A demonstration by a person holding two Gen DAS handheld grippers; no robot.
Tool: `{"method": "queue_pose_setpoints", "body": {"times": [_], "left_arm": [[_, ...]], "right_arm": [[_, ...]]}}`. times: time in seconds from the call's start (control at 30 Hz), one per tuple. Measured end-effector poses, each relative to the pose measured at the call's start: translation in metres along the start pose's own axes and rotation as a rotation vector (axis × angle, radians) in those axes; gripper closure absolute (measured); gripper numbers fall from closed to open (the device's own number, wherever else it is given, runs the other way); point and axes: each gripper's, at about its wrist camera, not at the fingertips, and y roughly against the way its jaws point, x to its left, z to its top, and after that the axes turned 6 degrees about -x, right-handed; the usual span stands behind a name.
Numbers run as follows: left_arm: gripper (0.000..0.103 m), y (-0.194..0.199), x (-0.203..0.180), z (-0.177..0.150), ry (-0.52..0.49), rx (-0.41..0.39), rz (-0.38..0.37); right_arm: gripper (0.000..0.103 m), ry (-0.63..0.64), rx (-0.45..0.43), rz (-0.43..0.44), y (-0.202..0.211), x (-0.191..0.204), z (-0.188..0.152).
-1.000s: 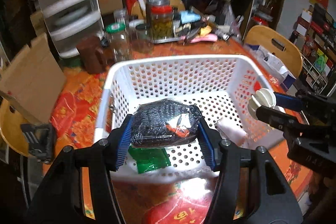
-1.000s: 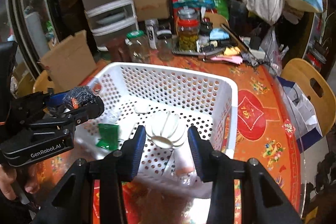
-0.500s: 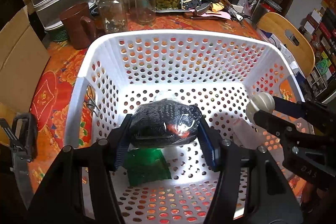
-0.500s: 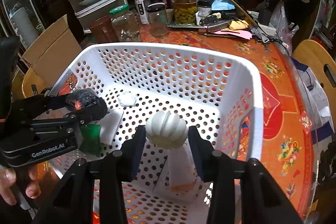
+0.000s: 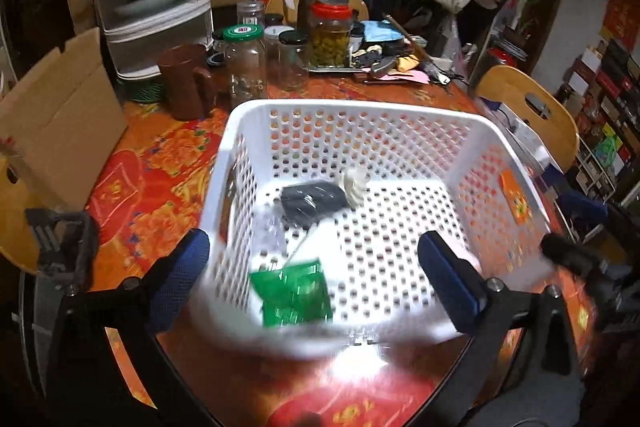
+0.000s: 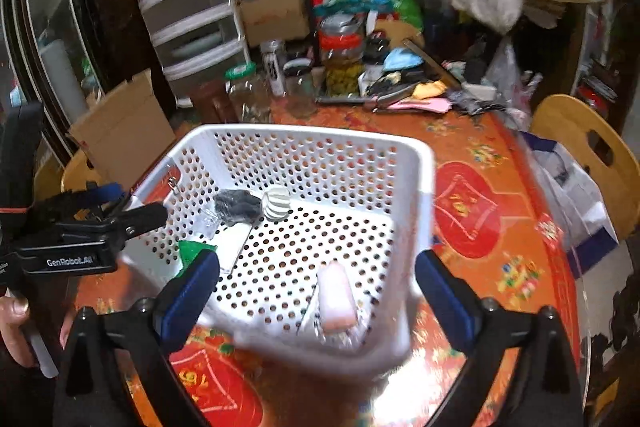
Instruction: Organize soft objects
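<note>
Red tablecloth (image 6: 480, 227) — "GenRobot.AI" on left hand-held gripper (image 6: 132, 211), jaws apart.

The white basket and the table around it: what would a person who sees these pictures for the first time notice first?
First comes the white perforated basket in the middle of the red-orange patterned table. On its floor lie a dark wrapped bundle beside a white ribbed ball, a green packet and a pink roll. Both the left gripper and the right gripper are open at the near rim, holding nothing.
</note>
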Motion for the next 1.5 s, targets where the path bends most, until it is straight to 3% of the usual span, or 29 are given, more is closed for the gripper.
{"method": "queue_pose_setpoints", "body": {"times": [0.2,0.33,0.43,0.6,0.87,1.5], "left_arm": [[0.0,0.073,-0.009,-0.056,-0.057,-0.097,-0.006],[0.0,0.137,-0.026,-0.103,-0.101,-0.203,0.036],[0.0,0.188,-0.036,-0.141,-0.103,-0.262,0.042],[0.0,0.239,-0.048,-0.184,-0.1,-0.301,0.036],[0.0,0.249,-0.053,-0.197,-0.071,-0.28,0.036],[0.0,0.237,-0.054,-0.18,-0.068,-0.276,0.027]], "right_arm": [[0.002,0.027,-0.159,-0.079,0.072,0.015,-0.054],[0.002,0.023,-0.242,-0.061,0.125,0.038,-0.093],[0.002,0.011,-0.283,-0.068,0.162,0.053,-0.116],[0.002,-0.001,-0.298,-0.069,0.209,0.07,-0.146],[0.002,-0.003,-0.257,-0.115,0.206,0.069,-0.154],[0.002,0.022,-0.234,-0.087,0.203,0.071,-0.159]]}}
